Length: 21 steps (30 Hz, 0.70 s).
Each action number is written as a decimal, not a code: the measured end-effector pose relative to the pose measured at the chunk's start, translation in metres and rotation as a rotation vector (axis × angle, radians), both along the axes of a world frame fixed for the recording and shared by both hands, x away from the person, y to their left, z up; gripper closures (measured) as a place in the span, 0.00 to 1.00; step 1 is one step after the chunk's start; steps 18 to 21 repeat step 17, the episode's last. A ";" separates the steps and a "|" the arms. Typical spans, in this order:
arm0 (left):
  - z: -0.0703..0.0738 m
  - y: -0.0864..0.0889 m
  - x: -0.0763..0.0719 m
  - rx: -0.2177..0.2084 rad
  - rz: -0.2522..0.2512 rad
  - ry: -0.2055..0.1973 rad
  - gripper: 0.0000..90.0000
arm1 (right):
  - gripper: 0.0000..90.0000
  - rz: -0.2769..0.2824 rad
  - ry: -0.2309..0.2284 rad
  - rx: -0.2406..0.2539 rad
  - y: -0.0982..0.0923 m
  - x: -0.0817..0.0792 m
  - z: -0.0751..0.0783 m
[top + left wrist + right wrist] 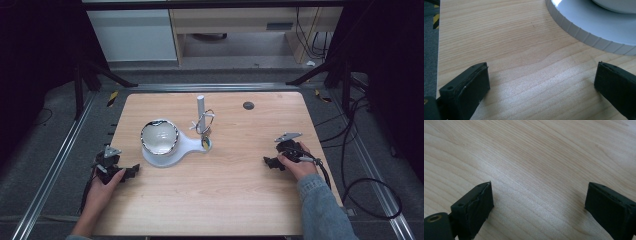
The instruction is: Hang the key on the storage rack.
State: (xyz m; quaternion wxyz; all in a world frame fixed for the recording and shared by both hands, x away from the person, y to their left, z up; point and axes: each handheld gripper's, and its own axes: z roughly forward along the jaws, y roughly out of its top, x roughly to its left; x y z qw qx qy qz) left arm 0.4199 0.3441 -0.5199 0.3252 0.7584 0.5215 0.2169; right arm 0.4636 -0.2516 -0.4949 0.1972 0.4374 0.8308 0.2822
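Left gripper [541,82] view — white base's [584,35] ribbed rim.

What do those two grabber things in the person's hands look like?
Both are black. The left gripper and right gripper each carry a grey three-cornered plate and trail a dark cable. Each has two flat black jaws. A blue denim sleeve covers the right arm.

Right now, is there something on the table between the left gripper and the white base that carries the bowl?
Nothing visible. The left gripper is open, and bare wood of the table runs from it to the ribbed edge of the white base.
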 end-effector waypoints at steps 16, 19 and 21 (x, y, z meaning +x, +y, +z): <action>0.000 0.000 0.000 0.004 -0.003 0.001 0.00 | 0.00 -0.125 -0.058 0.094 -0.014 -0.001 -0.011; 0.000 0.000 0.000 0.003 -0.003 0.002 0.00 | 0.00 -0.137 -0.061 0.091 -0.016 0.000 -0.012; 0.000 0.000 0.000 0.003 -0.003 0.002 0.00 | 0.00 -0.137 -0.061 0.091 -0.016 0.000 -0.012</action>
